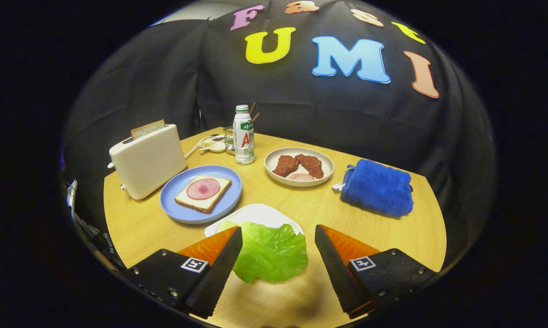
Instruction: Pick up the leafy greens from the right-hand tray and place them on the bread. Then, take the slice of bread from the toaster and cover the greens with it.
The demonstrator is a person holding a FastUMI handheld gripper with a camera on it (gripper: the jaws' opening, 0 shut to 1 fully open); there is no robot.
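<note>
Two fingers of your claw stand wide apart, gripping nothing. The greens lie between them, draped over the near edge of a white tray; the left finger sits against the leaf's left edge, while the right finger stays clear of it, with bare table showing in the gap.

Just beyond the tray, to the far left, you have a blue plate holding the bread, which lies flat with a round pink slice of ham on top. Left of that plate stands the toaster, with a second bread slice sticking up out of its slot.

Farther back, near the middle of the table, a bottle stands upright. To its right a pale plate carries dark pieces of meat. At the far right a folded blue towel lies on the table, well apart from the tray.
</note>
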